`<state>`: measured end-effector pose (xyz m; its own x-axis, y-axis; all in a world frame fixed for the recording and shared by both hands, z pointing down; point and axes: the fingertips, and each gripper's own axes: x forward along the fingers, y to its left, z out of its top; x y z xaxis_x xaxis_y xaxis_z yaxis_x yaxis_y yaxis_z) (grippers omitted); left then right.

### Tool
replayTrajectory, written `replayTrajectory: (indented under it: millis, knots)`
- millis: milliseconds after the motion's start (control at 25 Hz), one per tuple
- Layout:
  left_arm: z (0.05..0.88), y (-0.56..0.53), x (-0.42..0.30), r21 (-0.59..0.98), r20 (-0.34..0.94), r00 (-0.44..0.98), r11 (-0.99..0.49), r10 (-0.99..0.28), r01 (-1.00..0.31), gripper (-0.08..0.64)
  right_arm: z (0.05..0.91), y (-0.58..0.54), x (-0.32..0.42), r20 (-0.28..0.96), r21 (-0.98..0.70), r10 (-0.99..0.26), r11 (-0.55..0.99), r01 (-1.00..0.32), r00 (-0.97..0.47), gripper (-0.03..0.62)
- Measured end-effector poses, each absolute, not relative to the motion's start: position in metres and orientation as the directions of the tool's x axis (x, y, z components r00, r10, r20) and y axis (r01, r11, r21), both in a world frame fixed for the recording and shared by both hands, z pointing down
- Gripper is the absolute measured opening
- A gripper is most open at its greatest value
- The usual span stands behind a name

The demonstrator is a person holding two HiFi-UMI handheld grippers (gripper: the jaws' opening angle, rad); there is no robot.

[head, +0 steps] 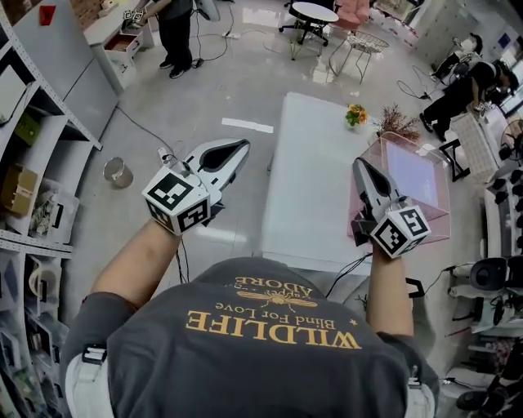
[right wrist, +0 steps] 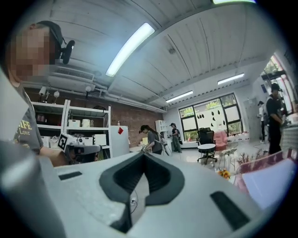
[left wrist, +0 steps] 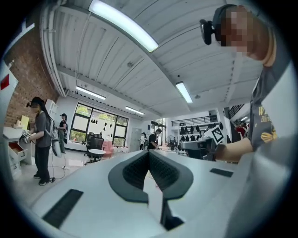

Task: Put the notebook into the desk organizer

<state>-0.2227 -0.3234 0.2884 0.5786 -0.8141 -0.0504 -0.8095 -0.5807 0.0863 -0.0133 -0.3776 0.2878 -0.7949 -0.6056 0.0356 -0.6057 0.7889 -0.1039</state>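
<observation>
Head view, nearest: grey shirt back with gold print, 2 bare forearms raised, 1 gripper in each hand.
Left gripper (head: 243, 146): over the floor just left of the bench, jaws pressed together with nothing between them; tips likewise meeting in the left gripper view (left wrist: 149, 152).
Right gripper (head: 359, 165): over the right part of the bench, at the near left wall of the desk organizer, jaws closed tip to tip on nothing; same in the right gripper view (right wrist: 142, 154).
Bench (head: 315, 188): white, long, running away from the person.
Desk organizer (head: 409, 144): pink, see-through, at the right side of the bench.
Notebook (head: 417, 175): pale, inside the pink walls of the desk organizer, apart from both grippers; upright or leaning, cannot tell.
Flowers (head: 355, 114): small orange and yellow bunch at the far end of the bench, beside a dried brown sprig (head: 396, 121).
Floor, left side: small round bin (head: 118, 172), metal shelving (head: 33, 122).
Far end of room: person in dark clothes (head: 176, 33), round white table (head: 315, 11).
</observation>
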Motion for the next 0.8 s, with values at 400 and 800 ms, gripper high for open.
replayTrajectory:
  millis: [400,800]
  knots:
    - [0.317,-0.291,-0.25,0.094,-0.03,0.523,-0.524,-0.852,-0.847,0.002,0.337,-0.355,-0.038,0.086,-0.13,-0.576,0.803,-0.582,-0.813,0.0]
    - [0.316,-0.294,-0.255,0.094,-0.034,0.509,-0.51,-0.86,-0.855,0.002,0.329,-0.363,-0.03,0.063,-0.128,-0.602,0.786,-0.604,-0.796,0.0]
